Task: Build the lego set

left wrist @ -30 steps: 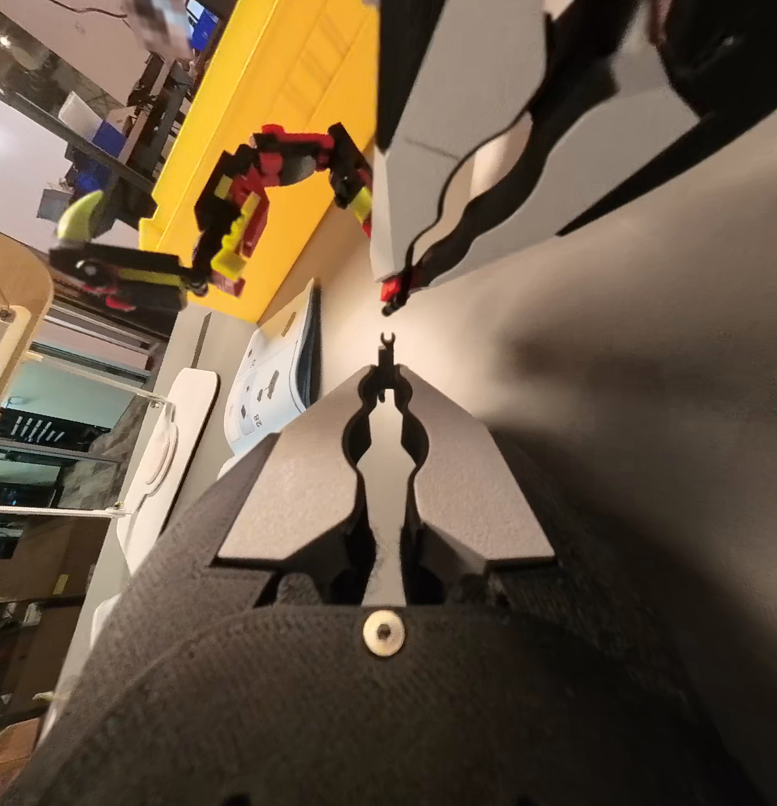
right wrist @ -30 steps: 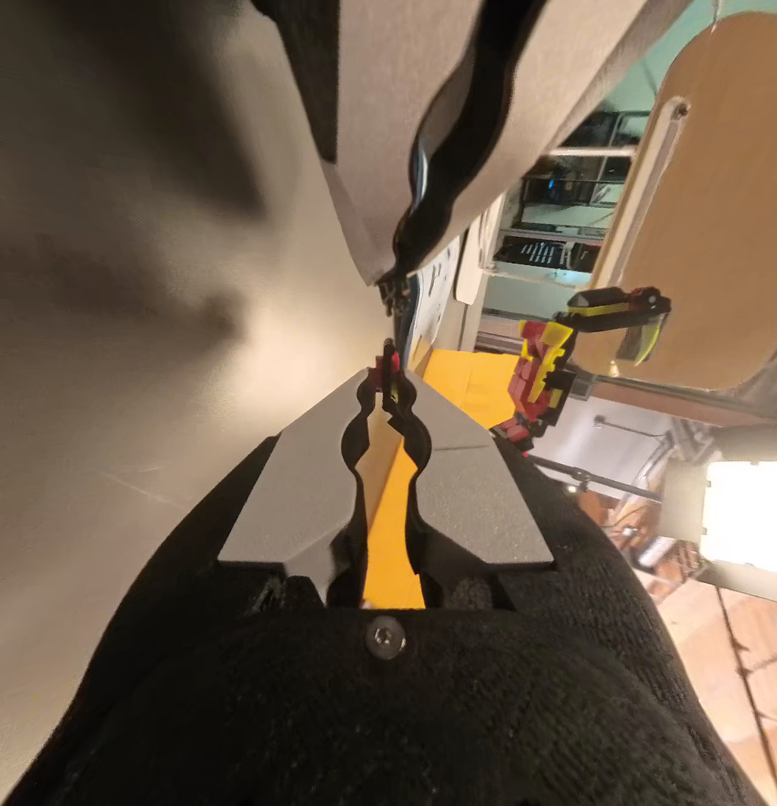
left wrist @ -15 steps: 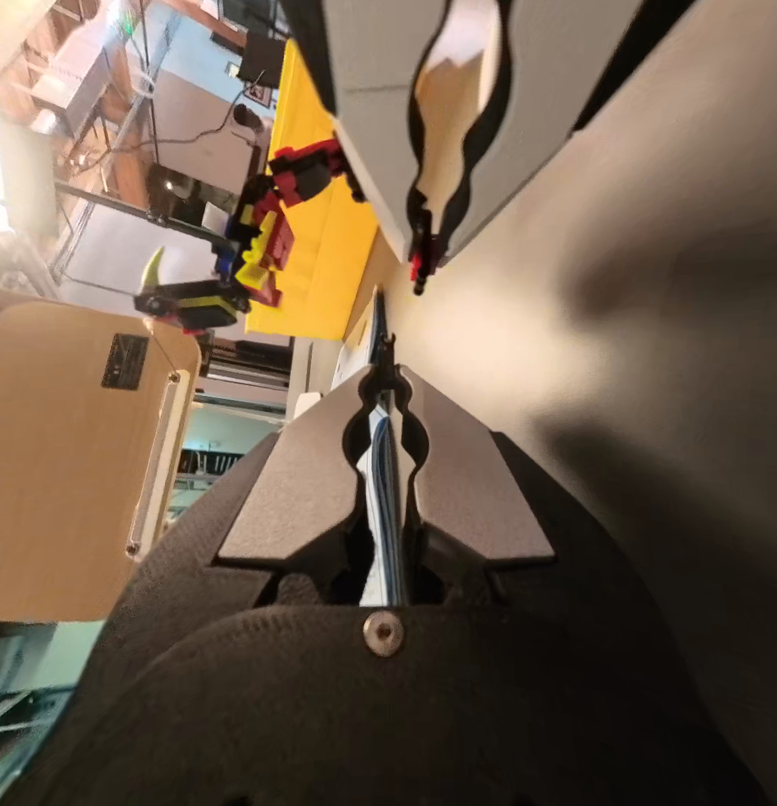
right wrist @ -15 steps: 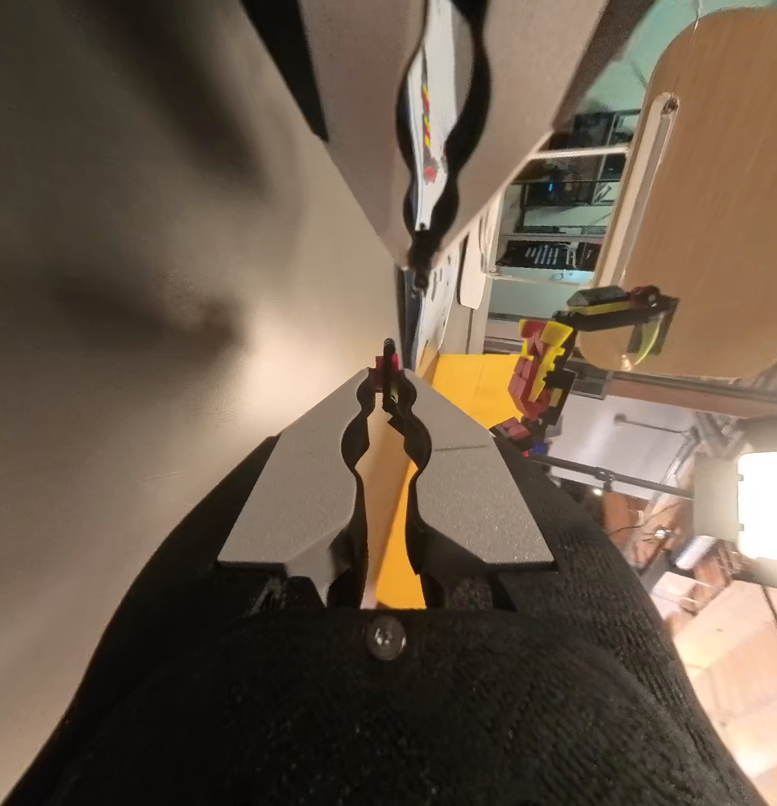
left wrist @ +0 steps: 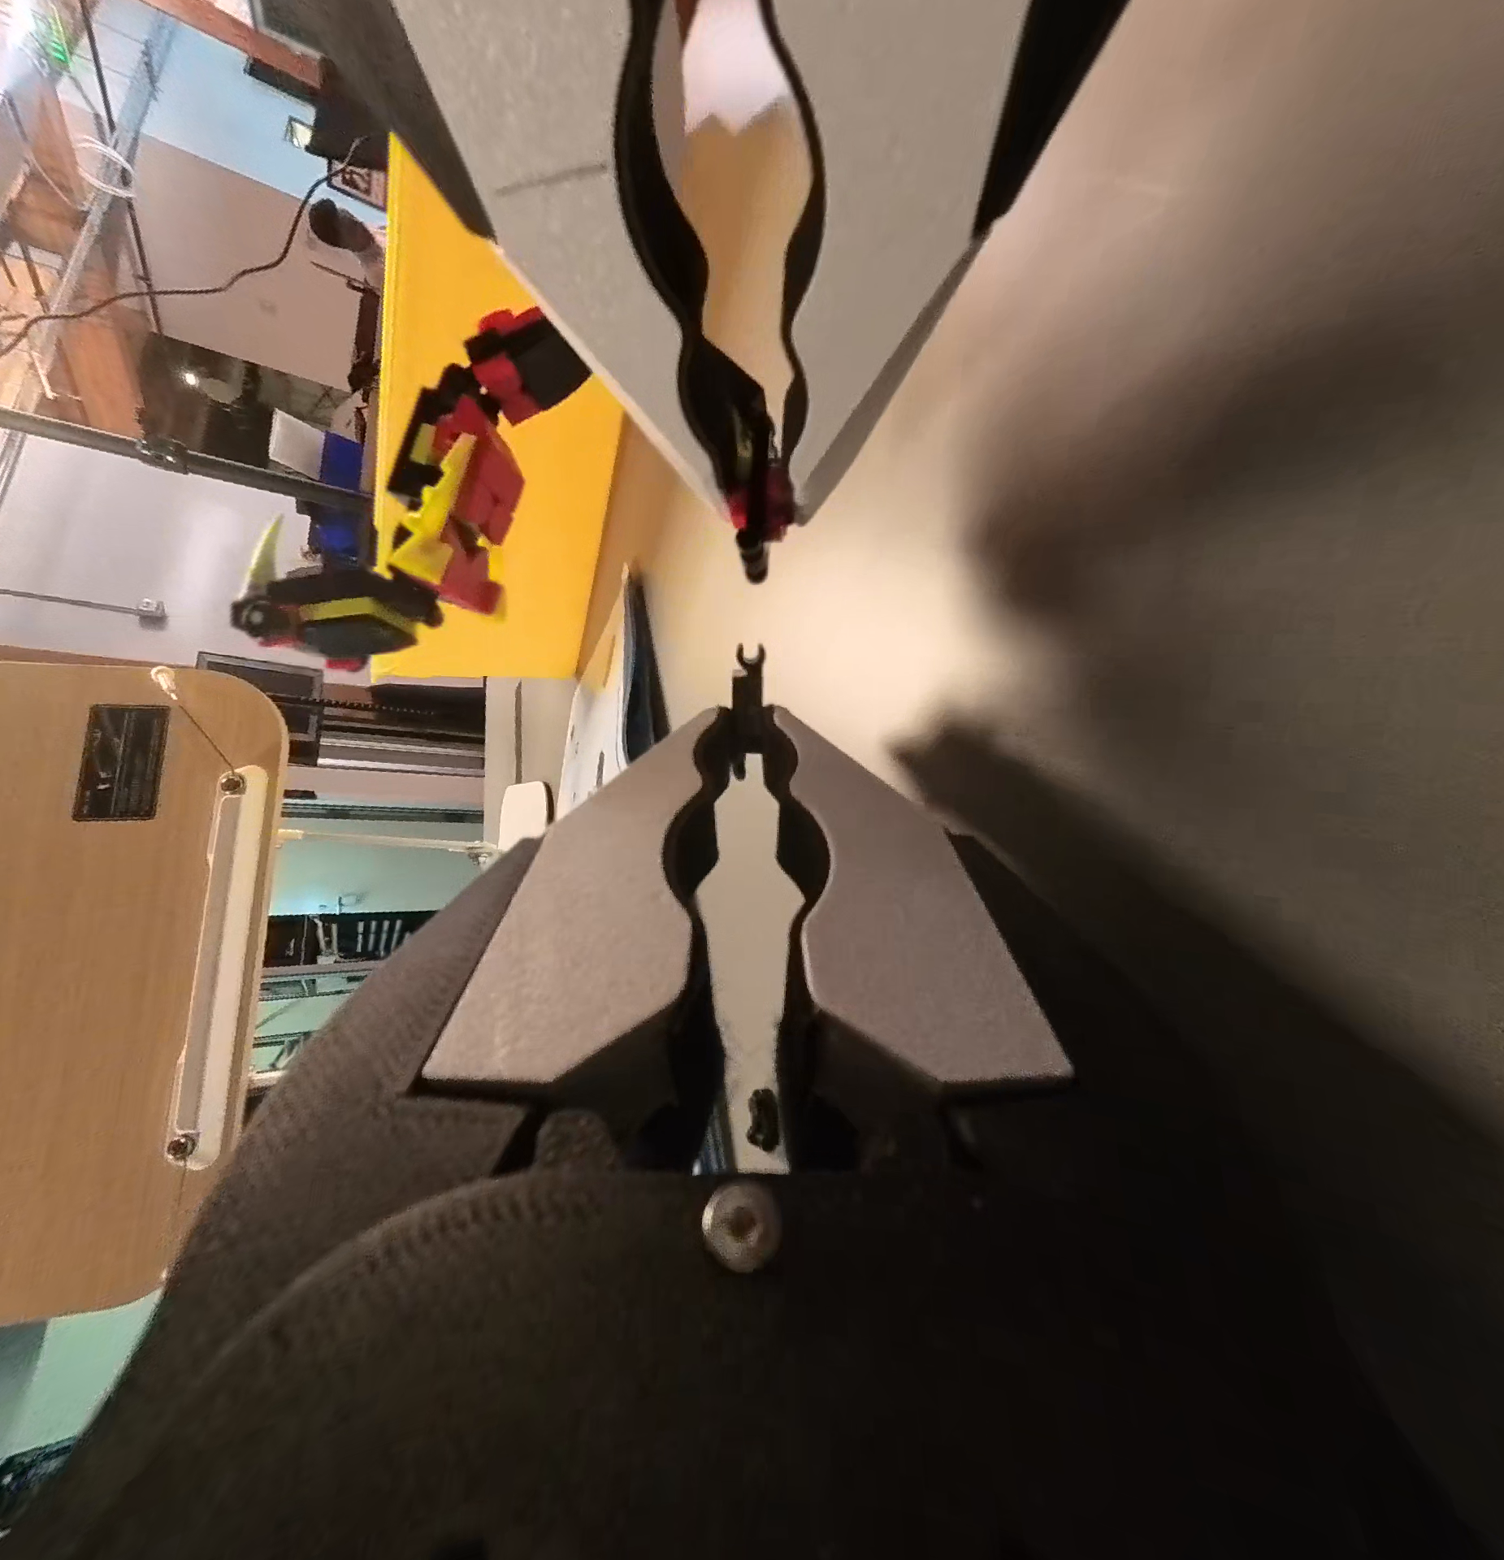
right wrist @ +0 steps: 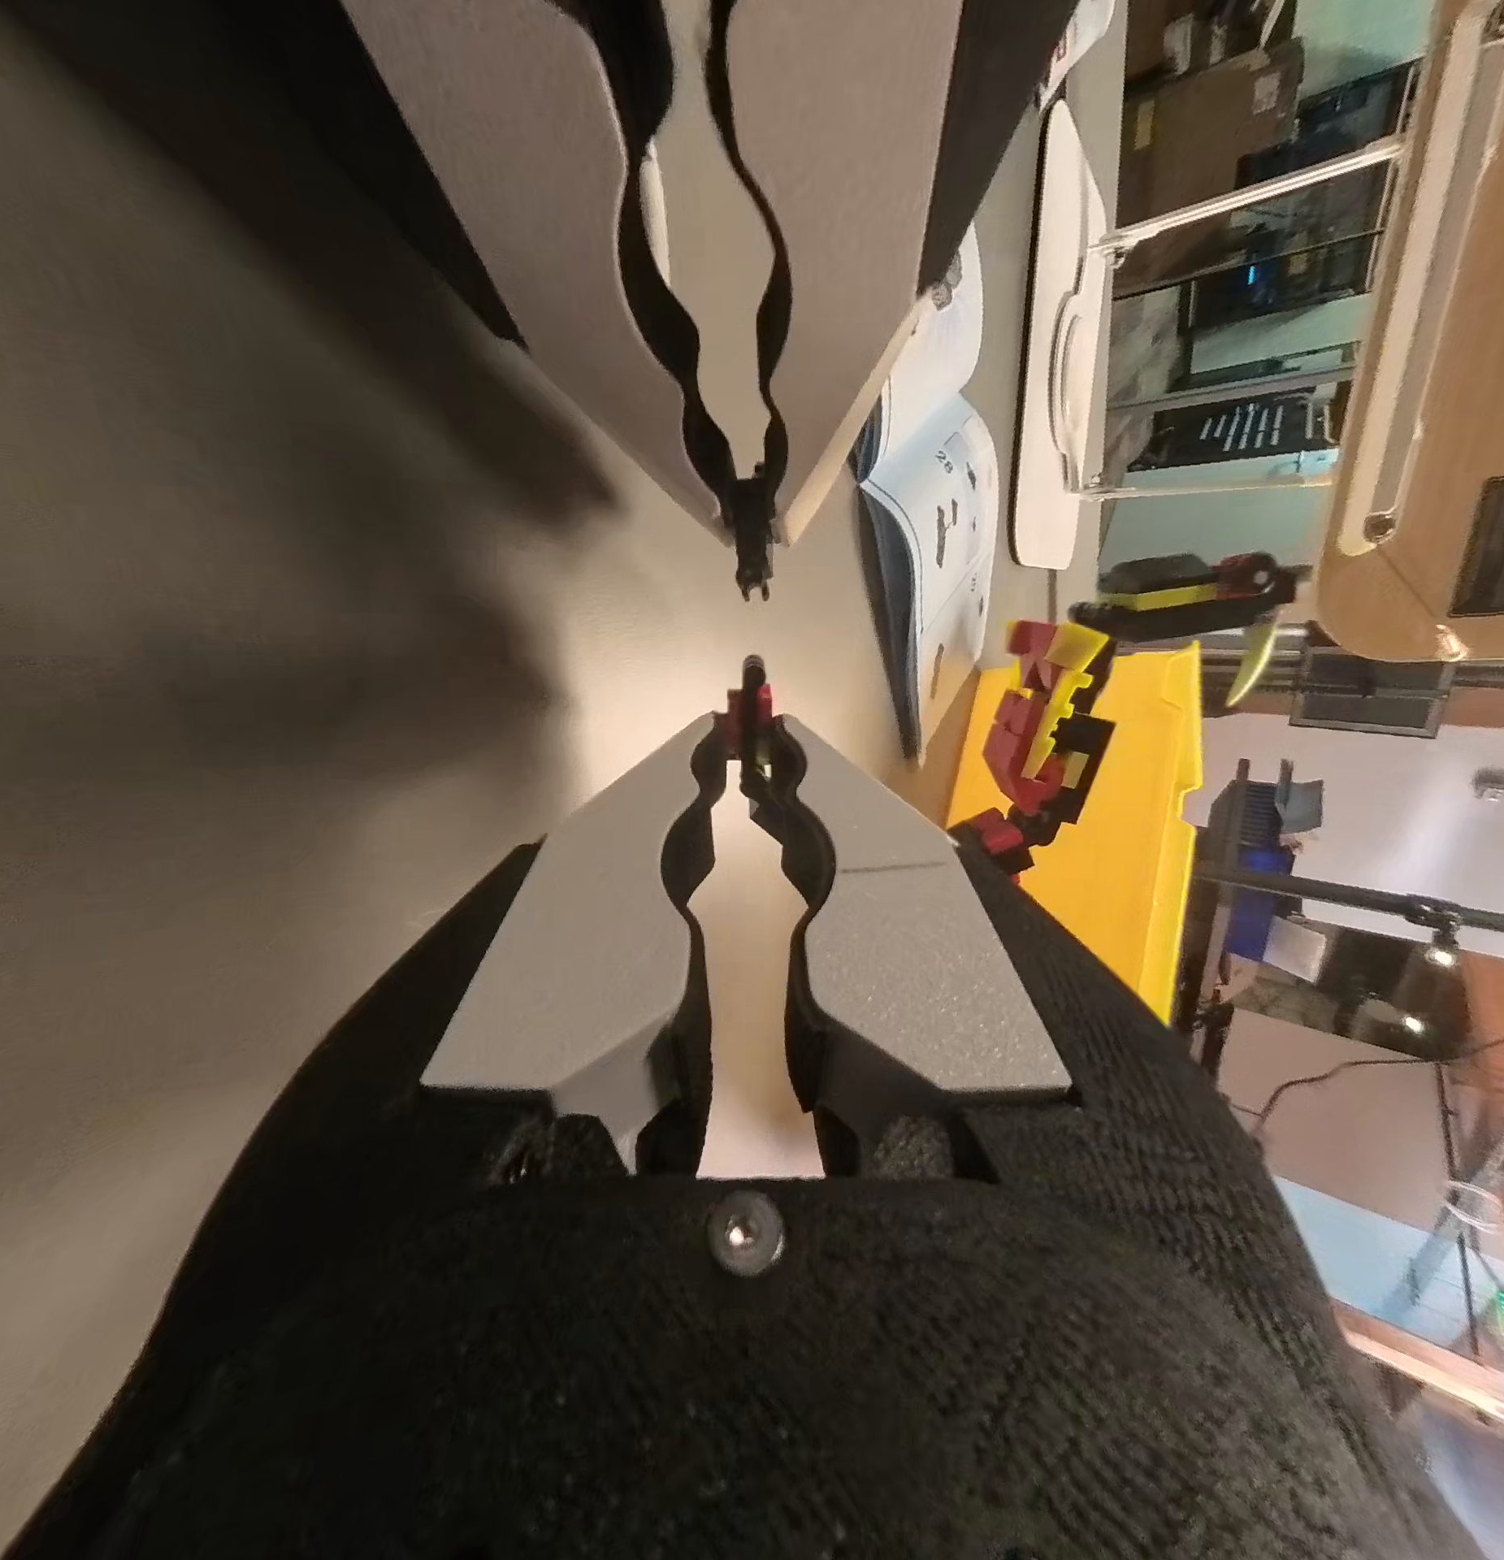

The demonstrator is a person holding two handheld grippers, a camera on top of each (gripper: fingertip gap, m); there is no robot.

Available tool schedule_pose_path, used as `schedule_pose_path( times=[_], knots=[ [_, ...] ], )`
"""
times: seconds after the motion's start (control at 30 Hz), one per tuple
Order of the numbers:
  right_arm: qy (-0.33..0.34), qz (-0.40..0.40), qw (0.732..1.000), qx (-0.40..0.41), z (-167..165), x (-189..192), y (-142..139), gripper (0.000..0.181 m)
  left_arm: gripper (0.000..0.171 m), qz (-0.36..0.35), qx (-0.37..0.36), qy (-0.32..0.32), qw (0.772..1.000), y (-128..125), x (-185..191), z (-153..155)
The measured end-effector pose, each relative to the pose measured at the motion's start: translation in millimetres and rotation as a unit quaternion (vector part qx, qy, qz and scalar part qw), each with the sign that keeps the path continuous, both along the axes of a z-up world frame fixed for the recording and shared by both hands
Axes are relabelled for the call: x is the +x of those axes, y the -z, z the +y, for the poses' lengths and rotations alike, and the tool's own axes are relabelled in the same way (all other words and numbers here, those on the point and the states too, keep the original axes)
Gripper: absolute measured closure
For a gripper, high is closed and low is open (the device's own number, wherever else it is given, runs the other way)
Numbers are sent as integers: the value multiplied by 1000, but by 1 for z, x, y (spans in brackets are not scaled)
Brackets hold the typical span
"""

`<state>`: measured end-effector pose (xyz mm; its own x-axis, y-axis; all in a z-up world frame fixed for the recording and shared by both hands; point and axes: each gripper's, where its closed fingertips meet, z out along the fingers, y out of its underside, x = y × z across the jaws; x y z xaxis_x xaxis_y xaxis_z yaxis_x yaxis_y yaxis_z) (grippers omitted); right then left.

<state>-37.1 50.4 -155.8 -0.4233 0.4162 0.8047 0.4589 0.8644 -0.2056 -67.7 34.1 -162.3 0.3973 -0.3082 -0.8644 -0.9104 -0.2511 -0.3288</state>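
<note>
My left gripper (left wrist: 746, 717) is shut on a small black clip piece (left wrist: 748, 675) that sticks out past its tips. My right gripper (right wrist: 750, 726) is shut on a small red and black piece (right wrist: 752, 696) with a black pin end. The two grippers point tip to tip, with a small gap between the pieces. The right gripper also shows in the left wrist view (left wrist: 757, 506), and the left gripper in the right wrist view (right wrist: 752, 515). A red, black and yellow lego model (left wrist: 461, 481) stands behind them, also in the right wrist view (right wrist: 1052, 726).
A yellow bin (left wrist: 495, 608) stands behind the model, also in the right wrist view (right wrist: 1111, 844). An open instruction booklet (right wrist: 934, 540) lies on the beige table (left wrist: 1069, 422). A white tray (right wrist: 1056, 354) and a wooden chair back (left wrist: 98, 971) are beyond it. My right fingertips sit around 4 cm from my left ones.
Both grippers have swung into line, so the held pieces now face each other tip to tip. The gap between the pieces has become small.
</note>
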Motion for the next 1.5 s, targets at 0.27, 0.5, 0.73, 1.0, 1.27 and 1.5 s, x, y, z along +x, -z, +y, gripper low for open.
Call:
schedule_pose_path(
  times=[0.27, 0.5, 0.73, 1.0, 1.27, 1.5],
  knots=[
    [9, -56, 994, -93, -8, 14, 9, 173, 166, -144, -154, 4, 978, 19, 11, -18],
    [-5, -99, 979, -178, -21, 29, 13, 174, 167, -308, -373, 4, 875, 23, 30, -44],
    [-2, -125, 962, -241, -31, 32, 24, 173, 160, -295, -416, -8, 860, 23, 33, -38],
    [1, -115, 956, -268, -29, 33, 24, 173, 141, -331, -368, -10, 869, 22, 28, -35],
    [14, -92, 956, -278, -21, 31, 23, 173, 140, -458, -336, -12, 823, 17, 28, -33],
    [28, -214, 930, -299, -26, 45, 27, 173, 140, -423, -325, -4, 846, 19, 35, -31]
  ],
)
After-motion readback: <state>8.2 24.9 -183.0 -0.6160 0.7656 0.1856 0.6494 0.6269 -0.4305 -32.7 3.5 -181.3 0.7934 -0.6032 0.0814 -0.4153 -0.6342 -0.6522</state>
